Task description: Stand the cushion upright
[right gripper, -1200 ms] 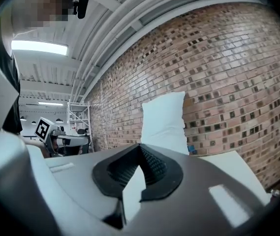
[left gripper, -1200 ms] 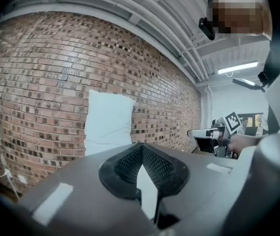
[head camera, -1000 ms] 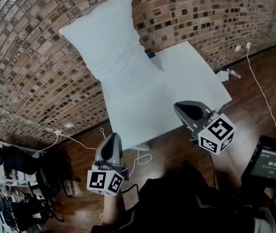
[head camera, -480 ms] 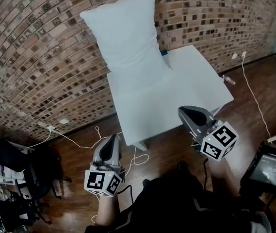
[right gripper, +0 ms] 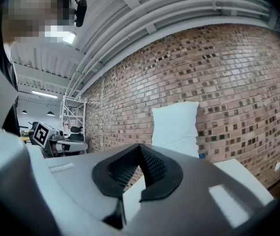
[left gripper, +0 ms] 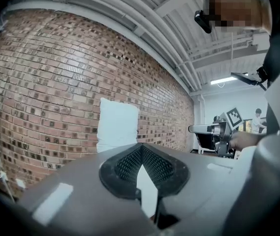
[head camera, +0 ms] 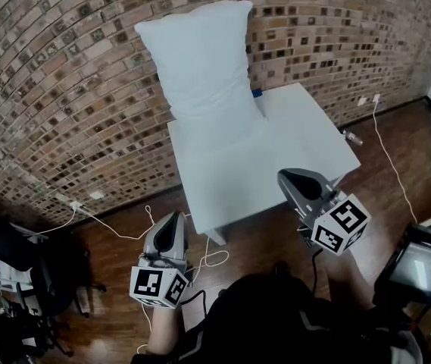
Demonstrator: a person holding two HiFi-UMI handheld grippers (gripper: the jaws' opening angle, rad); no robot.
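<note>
A white cushion [head camera: 200,58] stands upright on the far end of a white table [head camera: 276,154], leaning back against the brick wall. It also shows ahead in the left gripper view as the cushion [left gripper: 117,125] and in the right gripper view as the cushion [right gripper: 175,126]. My left gripper [head camera: 173,224] is shut and empty, held over the floor short of the table's near left corner. My right gripper [head camera: 289,179] is shut and empty, at the table's near right edge. Both point level toward the wall, well apart from the cushion.
The brick wall [head camera: 64,89] runs behind the table. White cables [head camera: 135,222] lie on the wooden floor near the table leg, another cable [head camera: 385,146] runs at the right. A dark chair [head camera: 18,256] stands at the left, a device with a screen [head camera: 416,268] at the lower right.
Both grippers have drawn back from the table toward me. The cushion stays upright against the wall. Both stay shut.
</note>
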